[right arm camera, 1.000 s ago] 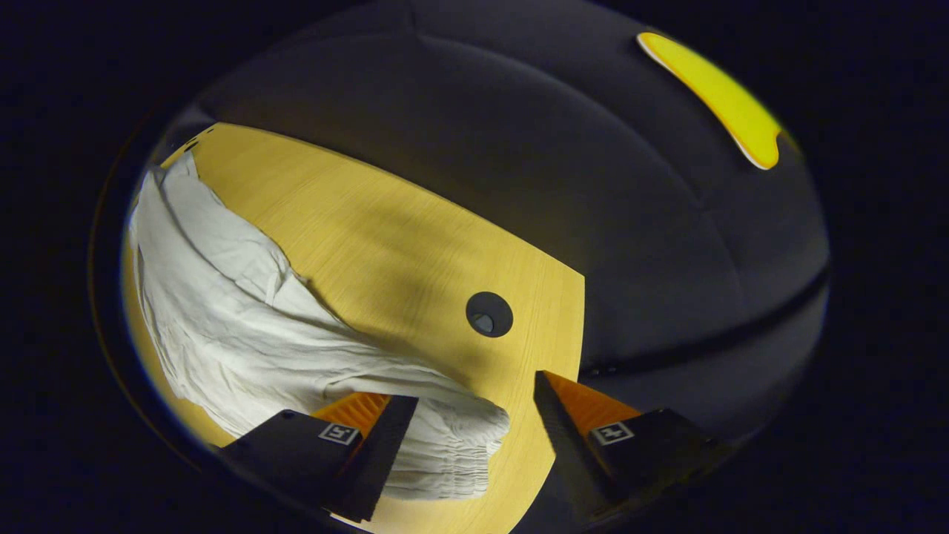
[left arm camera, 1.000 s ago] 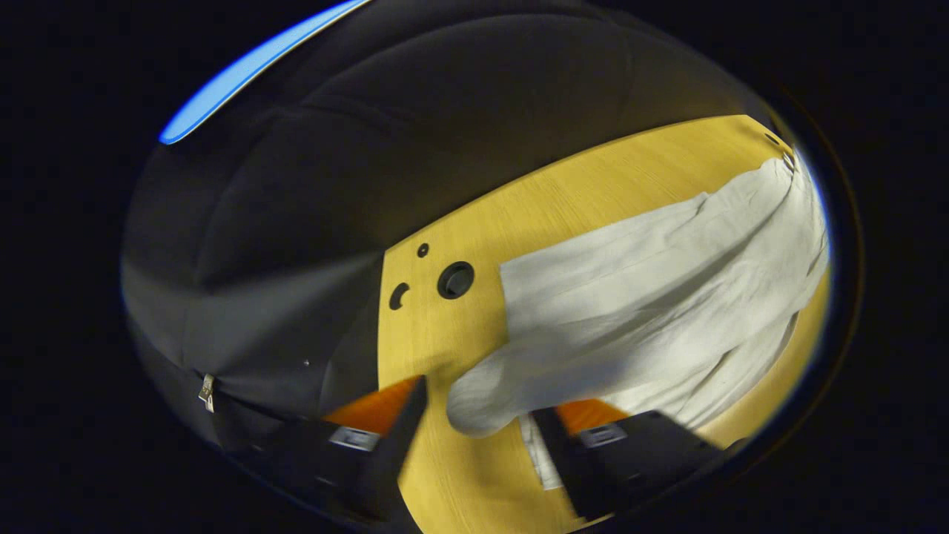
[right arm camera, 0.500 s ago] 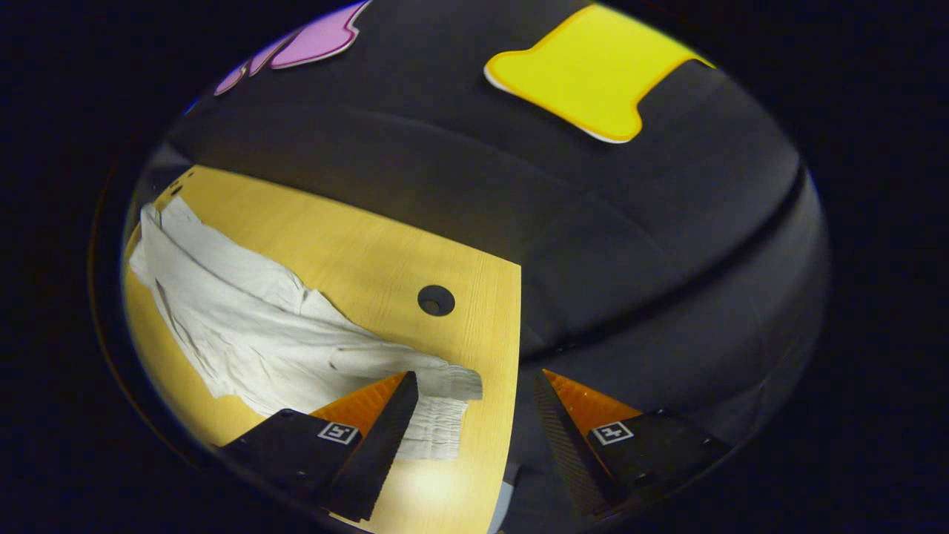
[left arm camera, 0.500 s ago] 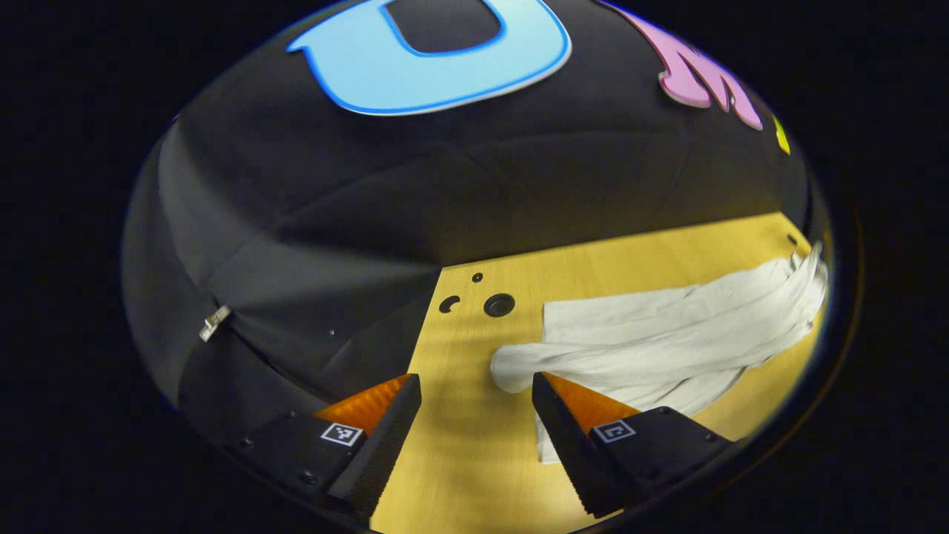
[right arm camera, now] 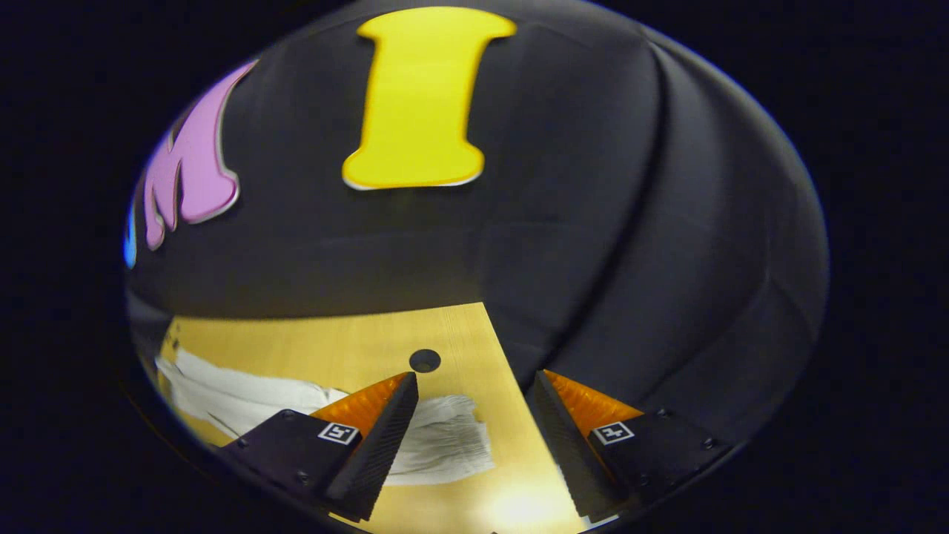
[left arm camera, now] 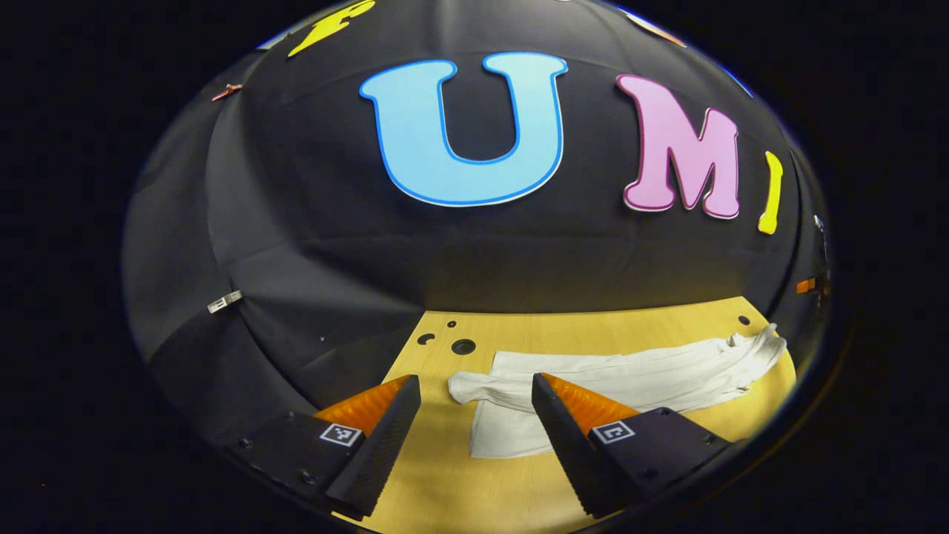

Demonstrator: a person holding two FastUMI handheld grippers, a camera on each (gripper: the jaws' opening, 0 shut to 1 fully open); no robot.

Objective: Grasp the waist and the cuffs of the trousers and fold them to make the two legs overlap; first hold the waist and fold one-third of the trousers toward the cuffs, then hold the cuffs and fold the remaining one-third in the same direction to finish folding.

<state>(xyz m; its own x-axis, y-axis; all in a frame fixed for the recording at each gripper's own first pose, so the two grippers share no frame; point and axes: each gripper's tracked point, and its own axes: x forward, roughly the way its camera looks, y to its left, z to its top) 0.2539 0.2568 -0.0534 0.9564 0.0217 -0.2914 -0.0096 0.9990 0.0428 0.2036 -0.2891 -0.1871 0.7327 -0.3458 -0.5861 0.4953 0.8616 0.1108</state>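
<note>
I held both claws released above the desk (left arm camera: 593, 334), each empty. The white trousers (left arm camera: 637, 374) lay stretched flat ahead of the left claw (left arm camera: 474, 437), one end beneath its fingers; the right claw (right arm camera: 474, 437) hung over the gathered waist (right arm camera: 445, 441), apparently poised to grasp.

The right gripper (right arm camera: 474, 445) is being held above the wooden table (right arm camera: 356, 345), its fingers spread wide with nothing between them. White trousers (right arm camera: 245, 400) are lying flat across the table, and their gathered elastic end (right arm camera: 452, 441) is being partly covered by the gripper's left finger (right arm camera: 371, 452). A dark round hole (right arm camera: 425, 360) is being shown in the tabletop just beyond the fingertips.
</note>
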